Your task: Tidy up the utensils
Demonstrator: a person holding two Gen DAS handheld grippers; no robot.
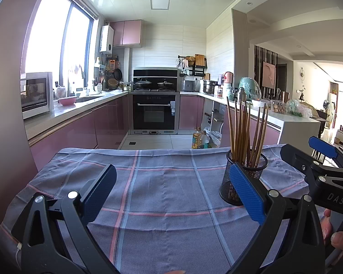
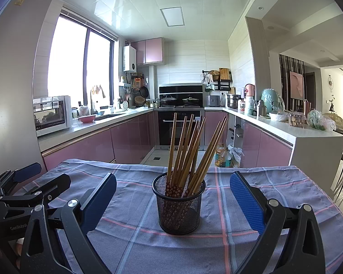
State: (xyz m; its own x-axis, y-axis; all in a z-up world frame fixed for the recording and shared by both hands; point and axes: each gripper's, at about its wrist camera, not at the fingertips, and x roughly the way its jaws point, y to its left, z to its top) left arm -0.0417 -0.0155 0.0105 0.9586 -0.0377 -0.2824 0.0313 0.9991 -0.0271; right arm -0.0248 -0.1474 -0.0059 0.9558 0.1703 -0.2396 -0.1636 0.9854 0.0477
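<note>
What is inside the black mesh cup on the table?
The black mesh cup holds wooden chopsticks that stand leaning. Their patterned lower ends show dimly through the mesh; the cup's bottom is hidden.

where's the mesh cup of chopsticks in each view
Left wrist: the mesh cup sits right of centre, partly behind the left gripper's blue finger.
Right wrist: the mesh cup stands at centre, between the right gripper's open fingers, touching neither.
Shared landmark: the black oven at the far wall, behind the chopsticks in the right view.
</note>
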